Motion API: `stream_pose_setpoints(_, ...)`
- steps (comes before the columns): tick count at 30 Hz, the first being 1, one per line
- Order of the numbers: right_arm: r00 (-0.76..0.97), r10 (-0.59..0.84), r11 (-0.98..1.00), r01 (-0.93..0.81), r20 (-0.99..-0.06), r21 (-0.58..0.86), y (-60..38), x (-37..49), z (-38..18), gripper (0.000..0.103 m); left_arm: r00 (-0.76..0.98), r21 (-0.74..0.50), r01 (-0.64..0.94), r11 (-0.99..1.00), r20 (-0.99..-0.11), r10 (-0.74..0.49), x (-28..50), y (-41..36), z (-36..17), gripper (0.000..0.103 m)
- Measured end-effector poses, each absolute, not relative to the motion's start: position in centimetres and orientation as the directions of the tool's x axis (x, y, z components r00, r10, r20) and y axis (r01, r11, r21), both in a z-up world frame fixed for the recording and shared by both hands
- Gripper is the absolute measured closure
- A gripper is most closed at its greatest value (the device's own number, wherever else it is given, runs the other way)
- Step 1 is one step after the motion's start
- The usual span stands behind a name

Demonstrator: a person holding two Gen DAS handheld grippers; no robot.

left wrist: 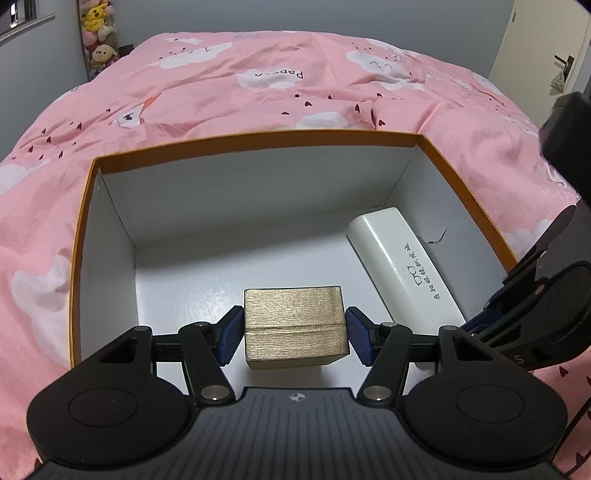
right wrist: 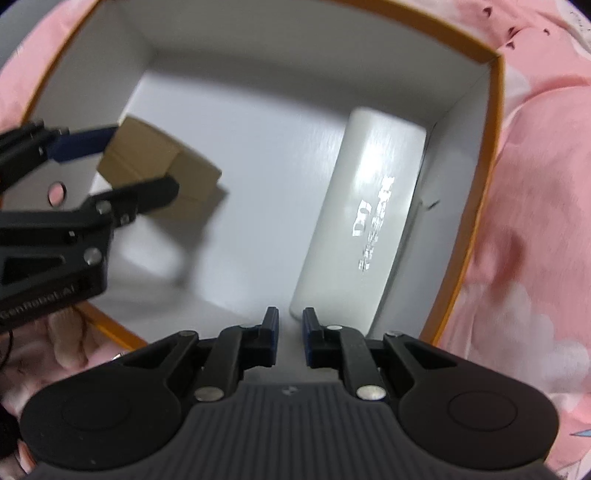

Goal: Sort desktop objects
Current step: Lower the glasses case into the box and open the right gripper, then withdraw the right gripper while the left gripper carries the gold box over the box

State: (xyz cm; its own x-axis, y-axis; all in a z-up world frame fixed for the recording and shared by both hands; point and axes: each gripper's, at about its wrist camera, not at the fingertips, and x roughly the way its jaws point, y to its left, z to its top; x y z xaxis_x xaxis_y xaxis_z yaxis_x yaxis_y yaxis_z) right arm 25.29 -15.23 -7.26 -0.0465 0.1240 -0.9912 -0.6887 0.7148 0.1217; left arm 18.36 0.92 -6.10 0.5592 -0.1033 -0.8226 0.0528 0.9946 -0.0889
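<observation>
Left wrist view: the left gripper [left wrist: 295, 326] sits at 6 o'clock w/ its two blue ribbed pads [left wrist: 232, 338] pressed on either side of a small gold brushed-finish rectangular box [left wrist: 295, 325], so it's clenched on that box; whether the box bottom touches the floor of the container can't be told. The gold box has a seam line running across its near face, approx halfway up. All of this is inside a large open cardboard box w/ orange rim and white interior [left wrist: 258, 138], which rests on a pink bedspread w/ white cloud and small heart print [left wrist: 258, 92]. At 3 o'clock from the gold box, lying flat along the container's right wall, is a white glossy oblong glasses case w/ black print [left wrist: 402, 264], apart from the gold box. The right gripper [left wrist: 476, 326] enters at 3 o'clock, over the container's near right corner. At 11 o'clock, far back, stuffed plush toys [left wrist: 98, 33] stand against a grey wall. Right wrist view (blurred): the right gripper [right wrist: 290, 336] has its pads nearly together w/ a narrow gap and nothing between them, tips just at the near end of the white case [right wrist: 365, 214]. Gold box [right wrist: 159, 166] shows at 10 o'clock, held by the left gripper [right wrist: 122, 162]; orange rim [right wrist: 495, 147] curves at 2 o'clock
</observation>
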Motion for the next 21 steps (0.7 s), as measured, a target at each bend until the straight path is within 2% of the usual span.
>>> stream_pose_setpoints(7,-0.122,-0.012,0.748,-0.66,-0.992,0.072,-13.6,26.3,-9.6,0.093,0.563,-0.119,0.039,0.992,-0.817,-0.12,18.2,1.6,-6.1,0.034)
stream_pose_setpoints(12,-0.101,-0.077,0.756,-0.655,-0.992,0.008,-12.6,26.4,-11.0,0.093,0.566,-0.13,0.035,0.991,-0.815,-0.127,18.1,2.0,-6.1,0.034)
stream_pose_setpoints(21,0.043,-0.026,0.782,-0.622,-0.999,-0.048,-12.1,27.3,-11.0,0.093,0.557,-0.146,0.027,0.989,-0.819,-0.136,18.2,2.2,-6.5,0.034)
